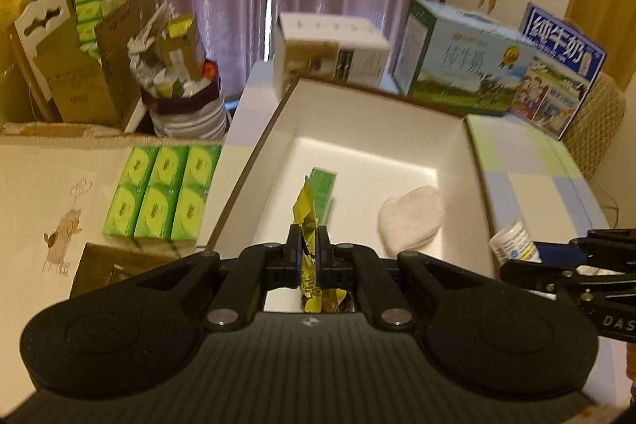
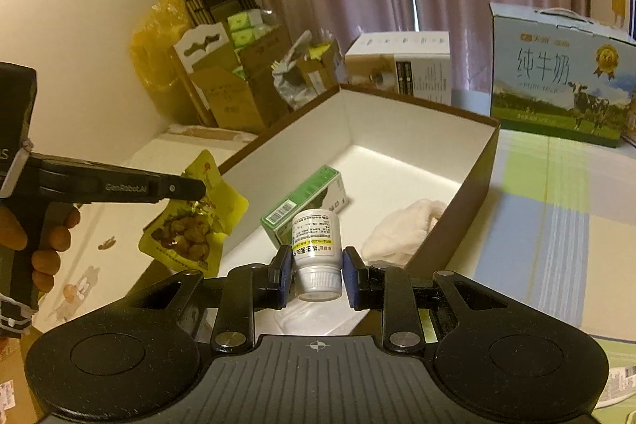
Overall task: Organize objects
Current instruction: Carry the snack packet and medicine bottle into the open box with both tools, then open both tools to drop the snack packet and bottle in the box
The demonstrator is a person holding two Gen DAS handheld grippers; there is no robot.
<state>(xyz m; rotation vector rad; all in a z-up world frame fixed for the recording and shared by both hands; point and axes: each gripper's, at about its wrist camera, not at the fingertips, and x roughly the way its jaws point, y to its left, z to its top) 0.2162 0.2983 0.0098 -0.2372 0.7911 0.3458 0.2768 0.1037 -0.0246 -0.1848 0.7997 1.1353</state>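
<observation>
Snack pouch point(image 2: 194, 213) and medicine bottle point(image 2: 317, 239) were both in my grip above the near edge of the open cardboard box point(image 2: 473, 161): my left gripper point(image 1: 308, 251) was clamped on the yellow foil pouch, my right gripper point(image 2: 314, 275) was pinched around the white bottle just above its cap. Inside the box already lay a green carton point(image 2: 306, 197) and a white cloth point(image 2: 401, 229). I judged it best to lower each item onto bare floor of the box, clear of those two, before releasing.
</observation>
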